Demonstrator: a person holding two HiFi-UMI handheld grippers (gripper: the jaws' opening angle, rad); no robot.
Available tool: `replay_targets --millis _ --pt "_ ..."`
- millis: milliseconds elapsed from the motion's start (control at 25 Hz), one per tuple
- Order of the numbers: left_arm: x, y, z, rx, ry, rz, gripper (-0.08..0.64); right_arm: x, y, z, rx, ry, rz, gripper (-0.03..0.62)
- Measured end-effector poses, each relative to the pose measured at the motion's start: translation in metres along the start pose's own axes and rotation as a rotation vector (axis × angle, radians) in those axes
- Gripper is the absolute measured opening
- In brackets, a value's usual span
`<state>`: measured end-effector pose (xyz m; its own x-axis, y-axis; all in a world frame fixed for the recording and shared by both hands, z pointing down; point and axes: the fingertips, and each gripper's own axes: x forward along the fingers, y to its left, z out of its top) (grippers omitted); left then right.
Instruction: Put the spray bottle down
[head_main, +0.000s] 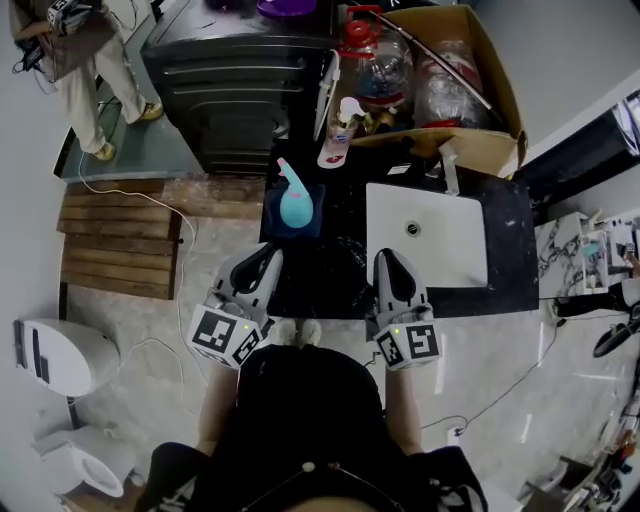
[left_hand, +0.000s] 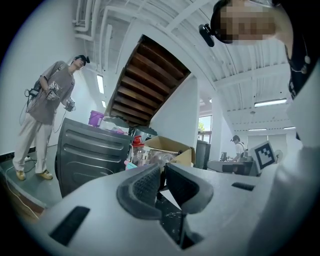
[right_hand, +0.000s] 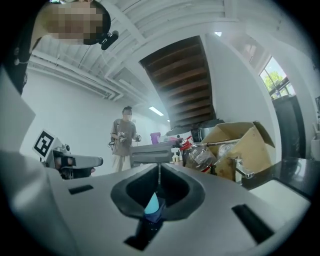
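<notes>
1. The head view looks steeply down on a black counter (head_main: 505, 285) with a white sink (head_main: 440, 255) set in it. No other view shows the sink basin from above.
2. The spray bottle (head_main: 293, 200) stands on the counter just left of the sink, on a dark blue square pad (head_main: 272, 218), with neither gripper touching it.
3. The bottle is turquoise, with a rounded body narrowing to a slanted, pointed top.
4. The right gripper view shows only the bottle's turquoise tip, low down in the hollow behind the closed jaw tips. It also shows a standing person (right_hand: 123, 137) beyond the counter.
5. The left gripper (head_main: 268, 255) is held at the sink's near left. In its own view the jaws are almost together, with a thin slit between the pads and nothing in it.
6. The right gripper (head_main: 388, 258) is held at the sink's near edge. Its jaw tips meet along a fine seam and it holds nothing.
7. A cardboard box (head_main: 478, 148) sits on the far side of the sink, open at the top. It holds clear plastic bottles (head_main: 385, 65) with red caps.
8. A small white bottle (head_main: 343, 125) stands beside the box, far left of the sink.
9. Only the left gripper view shows a second person (left_hand: 239, 147) at a distant desk.
</notes>
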<state>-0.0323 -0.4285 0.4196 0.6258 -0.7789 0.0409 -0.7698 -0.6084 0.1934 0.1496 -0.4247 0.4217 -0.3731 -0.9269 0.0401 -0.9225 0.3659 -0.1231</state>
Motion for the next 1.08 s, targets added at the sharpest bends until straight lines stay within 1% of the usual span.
replay_targets --millis 80,240,560,1080 --pt "0.002 -0.001 0.003 0.011 -0.014 0.009 0.037 -0.012 -0.002 0.001 0.006 -0.003 -0.021 0.003" --pt "0.005 -0.005 0.010 0.012 -0.039 0.018 0.036 -0.025 0.000 -0.003 0.007 0.009 -0.028 0.003" --pt "0.001 -0.006 0.011 0.016 -0.044 0.020 0.035 -0.032 0.007 0.007 -0.023 0.000 -0.022 0.003" --pt "0.001 -0.006 0.011 0.014 -0.043 0.022 0.035 -0.032 0.001 0.013 -0.011 0.000 -0.035 0.003"
